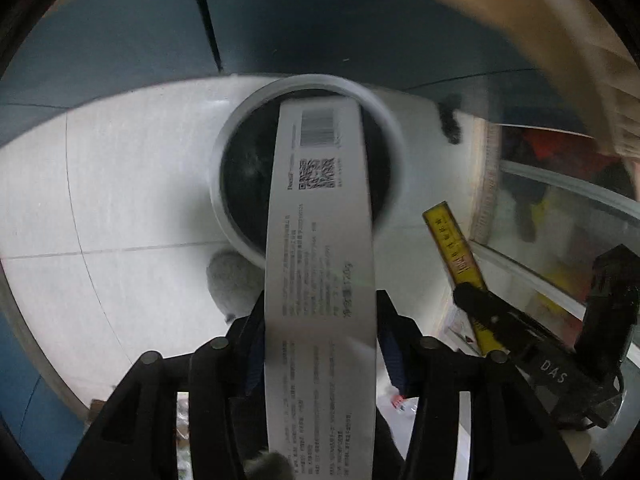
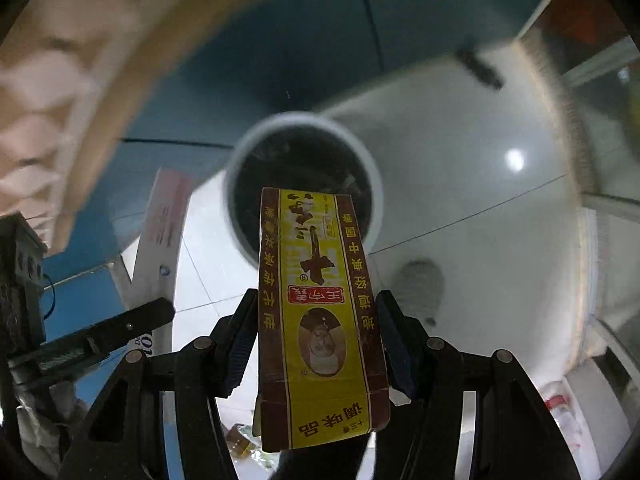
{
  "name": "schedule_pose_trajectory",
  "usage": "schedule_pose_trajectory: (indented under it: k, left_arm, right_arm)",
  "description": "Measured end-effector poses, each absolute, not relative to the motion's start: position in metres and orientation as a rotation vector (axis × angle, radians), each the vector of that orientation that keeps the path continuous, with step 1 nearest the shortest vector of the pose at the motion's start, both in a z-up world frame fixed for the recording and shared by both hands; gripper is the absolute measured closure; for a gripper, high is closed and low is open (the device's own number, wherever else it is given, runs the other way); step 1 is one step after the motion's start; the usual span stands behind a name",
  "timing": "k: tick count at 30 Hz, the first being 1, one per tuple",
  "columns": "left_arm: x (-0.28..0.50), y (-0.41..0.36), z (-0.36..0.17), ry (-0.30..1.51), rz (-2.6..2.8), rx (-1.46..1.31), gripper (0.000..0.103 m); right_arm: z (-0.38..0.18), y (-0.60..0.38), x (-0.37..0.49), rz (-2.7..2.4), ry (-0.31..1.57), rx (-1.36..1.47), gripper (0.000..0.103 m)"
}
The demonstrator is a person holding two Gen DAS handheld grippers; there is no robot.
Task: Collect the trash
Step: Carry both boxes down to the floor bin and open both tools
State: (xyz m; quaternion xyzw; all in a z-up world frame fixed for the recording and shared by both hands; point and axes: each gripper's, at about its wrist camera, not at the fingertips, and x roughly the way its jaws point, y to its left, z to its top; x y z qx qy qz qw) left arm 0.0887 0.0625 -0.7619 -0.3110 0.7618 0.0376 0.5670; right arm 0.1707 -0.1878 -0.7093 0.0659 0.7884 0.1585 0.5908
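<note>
step: drop into bin (image 1: 306, 168) | left gripper (image 1: 320, 320) jaws clamp white box (image 1: 320, 240), right gripper (image 2: 316, 316) jaws clamp yellow box (image 2: 316, 300) | centre each over the rim before opening (both ends overhang it)

Yellow seasoning box (image 2: 320, 320) in the right gripper (image 2: 318, 336) (jaws clamped) above the round bin (image 2: 236, 192)

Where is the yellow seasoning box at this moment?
The yellow seasoning box is clamped in the right gripper, raised above the floor with its far end over the trash bin; the left wrist view shows it right of the white box.
</note>
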Motion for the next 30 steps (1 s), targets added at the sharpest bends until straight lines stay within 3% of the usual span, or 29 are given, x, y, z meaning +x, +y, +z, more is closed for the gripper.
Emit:
schedule_pose_trajectory:
  k: [1,2,3,4,5,6,14,18,30]
  left_arm:
    - [0.087,0.063,-0.771,1.790,0.100,-0.729,0.037]
    - [0.084,0.067,-0.781,1.785,0.112,-0.726,0.012]
    - [0.078,0.063,-0.786,1.779,0.121,-0.721,0.004]
    - [0.076,0.066,-0.789,1.770,0.140,-0.715,0.004]
    - [0.073,0.066,-0.790,1.767,0.163,-0.701,0.004]
    - [0.069,0.069,-0.789,1.767,0.195,-0.671,0.004]
    - [0.035,0.065,-0.730,1.635,0.424,-0.364,0.004]
    - [0.021,0.062,-0.698,1.615,0.462,-0.353,0.004]
    - [0.007,0.031,-0.533,1.507,0.450,-0.362,0.004]
  right_arm:
    - [-0.731,-0.184,0.172,0.369,1.848,0.160,0.040]
    - [-0.751,-0.181,0.173,0.369,1.866,0.164,0.038]
    - [-0.769,-0.178,0.173,0.358,1.883,0.164,0.033]
    - [-0.780,-0.177,0.175,0.352,1.891,0.175,0.026]
    - [-0.788,-0.176,0.176,0.353,1.892,0.190,0.012]
    - [-0.793,-0.175,0.177,0.346,1.885,0.191,0.004]
    - [-0.758,-0.171,0.169,0.281,1.723,-0.069,0.000]
    - [-0.721,-0.161,0.164,0.280,1.655,-0.195,0.000]
    - [-0.537,-0.168,0.139,0.315,1.517,-0.238,0.000]
